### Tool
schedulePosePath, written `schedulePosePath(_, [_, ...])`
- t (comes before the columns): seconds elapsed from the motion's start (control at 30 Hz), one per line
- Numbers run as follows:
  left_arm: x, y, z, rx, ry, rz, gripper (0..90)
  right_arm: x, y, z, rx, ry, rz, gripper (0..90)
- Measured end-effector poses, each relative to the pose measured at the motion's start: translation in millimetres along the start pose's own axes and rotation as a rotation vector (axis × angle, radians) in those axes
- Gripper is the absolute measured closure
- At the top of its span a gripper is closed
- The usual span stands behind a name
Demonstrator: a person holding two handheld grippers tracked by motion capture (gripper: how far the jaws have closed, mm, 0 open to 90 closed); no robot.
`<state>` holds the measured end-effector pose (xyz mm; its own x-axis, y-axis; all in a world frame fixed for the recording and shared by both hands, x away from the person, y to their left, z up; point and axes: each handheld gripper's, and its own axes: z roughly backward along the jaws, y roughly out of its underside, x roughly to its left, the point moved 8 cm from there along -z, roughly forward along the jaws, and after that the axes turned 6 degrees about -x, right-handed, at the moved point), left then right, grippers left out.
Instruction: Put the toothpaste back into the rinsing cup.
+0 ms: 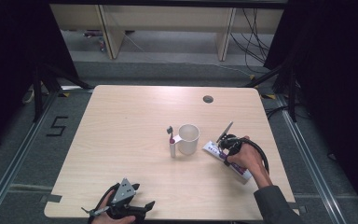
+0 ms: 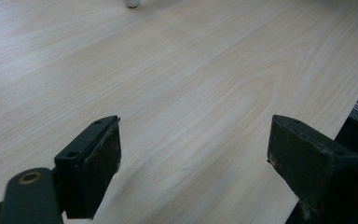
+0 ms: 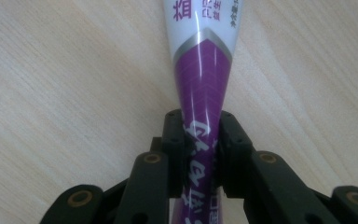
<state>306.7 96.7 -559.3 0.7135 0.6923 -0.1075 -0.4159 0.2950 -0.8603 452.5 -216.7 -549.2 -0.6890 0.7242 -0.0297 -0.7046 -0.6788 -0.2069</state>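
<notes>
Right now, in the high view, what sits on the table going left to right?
Left tool → toothbrush → white cup → toothpaste tube held by the right tool.

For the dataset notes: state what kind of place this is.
Probably a lab recording bay: a bare wooden table ringed by black curtains, floor rails and loose cables.

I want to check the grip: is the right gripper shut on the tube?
Yes, shut. The right gripper has both jaws pressed on the purple part of the tube, pinching it narrow.
</notes>
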Motion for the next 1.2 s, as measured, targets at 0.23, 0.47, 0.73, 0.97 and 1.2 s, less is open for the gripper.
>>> schedulePosePath(0.23, [2.2,0.4,2.0,0.015,-0.01,-0.017,17.2,-1.3,-1.0,-1.4,0.025,0.011,0.058,76.3])
schedulePosePath(0.47, [0.0,-0.7,1.0,-0.001,-0.004,0.0,17.3,1.7,-0.9,-0.3,0.022,0.011,0.029,76.9])
schedulePosePath(0.73, [1.4,-0.5,0.5,0.0,-0.011,-0.005,17.4,-8.7,2.8,17.7,-0.089,-0.033,0.014,77.5])
schedulePosePath(0.97, [-0.1,-1.2,-0.9,-0.018,-0.007,0.016,17.4,-14.9,2.3,30.1,-0.184,-0.062,-0.046,77.5])
schedulePosePath(1.2, [-0.4,-1.7,-0.4,-0.018,-0.009,0.019,17.4,-20.2,-3.9,52.8,-0.32,-0.09,-0.092,77.5])
